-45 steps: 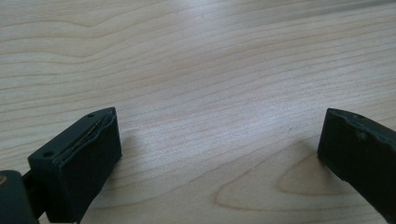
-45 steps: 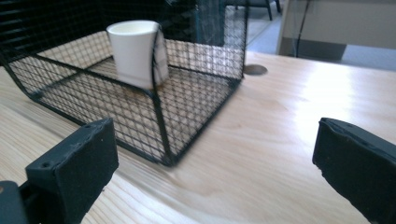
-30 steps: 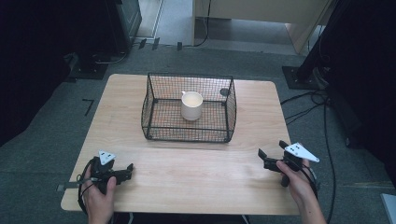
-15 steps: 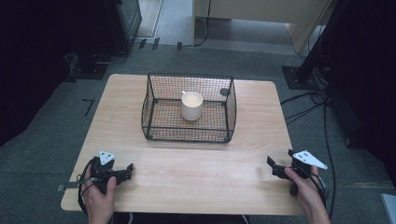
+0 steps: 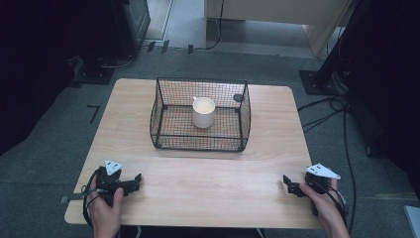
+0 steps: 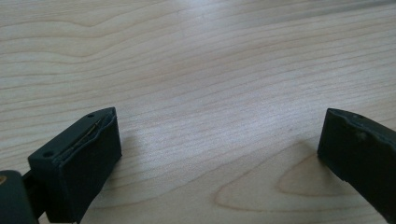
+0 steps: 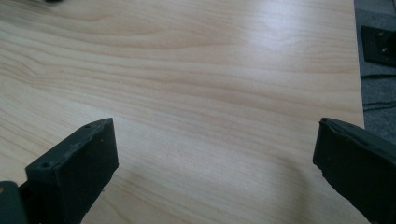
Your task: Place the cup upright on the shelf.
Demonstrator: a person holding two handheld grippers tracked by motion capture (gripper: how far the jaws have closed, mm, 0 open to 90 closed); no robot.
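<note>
Cup (image 5: 203, 112) inside basket (image 5: 171, 141), mid-table (image 5: 208, 178).

A white cup (image 5: 203, 112) stands upright inside a black wire basket (image 5: 171, 134) — open-topped, set at the middle of the far half of the table. The cup sits toward the basket's far side, its handle pointing far-left — mouth open upward.
</note>
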